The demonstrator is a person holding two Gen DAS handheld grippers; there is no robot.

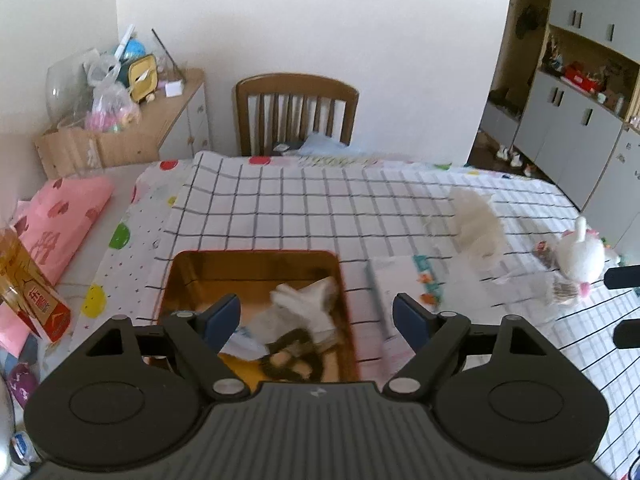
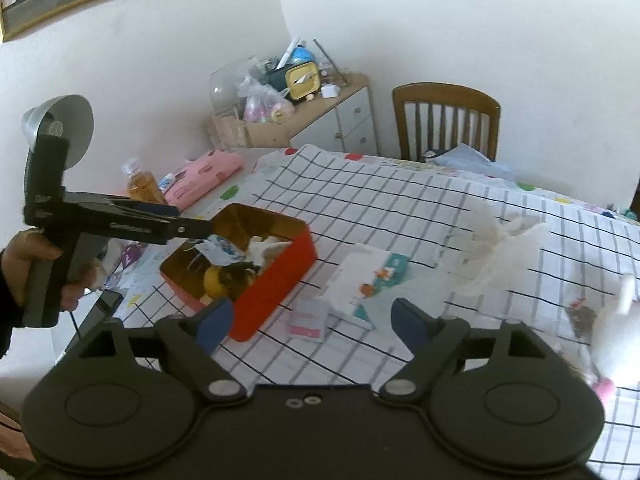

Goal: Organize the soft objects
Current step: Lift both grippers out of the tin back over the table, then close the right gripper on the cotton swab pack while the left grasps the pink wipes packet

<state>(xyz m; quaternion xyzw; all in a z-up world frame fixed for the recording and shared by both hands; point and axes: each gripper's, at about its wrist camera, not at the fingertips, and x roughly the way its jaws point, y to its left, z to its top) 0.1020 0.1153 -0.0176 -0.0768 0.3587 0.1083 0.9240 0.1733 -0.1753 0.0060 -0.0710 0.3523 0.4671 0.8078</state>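
A red tin box [image 1: 347, 300] with a gold inside sits on the checked tablecloth; it also shows in the right wrist view [image 2: 276, 276]. In it lie a white glove [image 1: 308, 304], a dark plush toy [image 1: 288, 354] and other soft items [image 2: 228, 276]. My left gripper [image 1: 316, 322] is open and empty just above the box; it also shows from the side in the right wrist view [image 2: 200, 229]. My right gripper [image 2: 312, 322] is open and empty over the table. A white fluffy cloth [image 1: 478, 220] [image 2: 500, 252] and a white plush toy [image 1: 580, 256] [image 2: 616, 340] lie to the right.
A white booklet [image 1: 404, 280] [image 2: 360, 284] and a small pink packet [image 2: 308, 320] lie beside the box. A pink cushion [image 1: 60, 216], a bottle [image 2: 144, 184] and a phone [image 2: 100, 312] are at the left. A wooden chair [image 1: 296, 112] stands at the far edge.
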